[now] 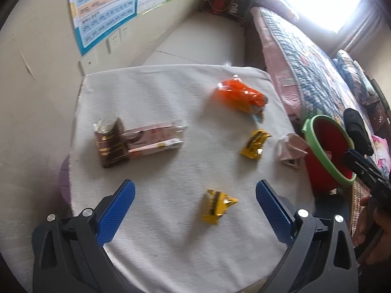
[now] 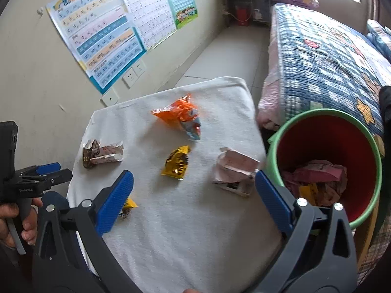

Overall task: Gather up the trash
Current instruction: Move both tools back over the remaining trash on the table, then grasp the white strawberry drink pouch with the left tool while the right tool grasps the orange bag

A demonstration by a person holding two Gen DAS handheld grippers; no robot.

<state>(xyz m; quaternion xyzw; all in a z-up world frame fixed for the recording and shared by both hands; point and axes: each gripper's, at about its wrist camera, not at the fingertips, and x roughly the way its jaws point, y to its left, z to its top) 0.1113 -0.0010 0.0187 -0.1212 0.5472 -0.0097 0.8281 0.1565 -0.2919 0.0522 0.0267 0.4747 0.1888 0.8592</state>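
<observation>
Holding both claws wide open and empty, you hover them above the desk (image 1: 156, 92) with its white cloth. Your left claw (image 1: 195, 202) frames a yellow wrapper (image 1: 217, 205) lying between its blue pads, not touched by either. Your right claw (image 2: 194, 195) spreads over the cloth, its left pad covering most of that same yellow wrapper (image 2: 128, 207), its right pad just beside the crumpled pink paper (image 2: 234, 171).

The only writing you can read is a small "GenRobot.AI" mark on the left tool's body in the right wrist view; print on the wrappers is too blurred. The wall posters (image 2: 97, 41) carry rows of letters too small to make out.

Farther out lie a second yellow wrapper (image 1: 255, 144), an orange bag (image 1: 239, 95) and a long pink-and-brown package (image 1: 139, 141). The red bin (image 2: 325, 151) with a green rim stands at the desk's right edge, against the bed (image 2: 325, 58). Only the right view looks inside it: pink and yellow scraps lie at the bottom. The left view shows the package's full length; the right shows it foreshortened. Your left hand (image 2: 14, 222) grips the tool's handle.
</observation>
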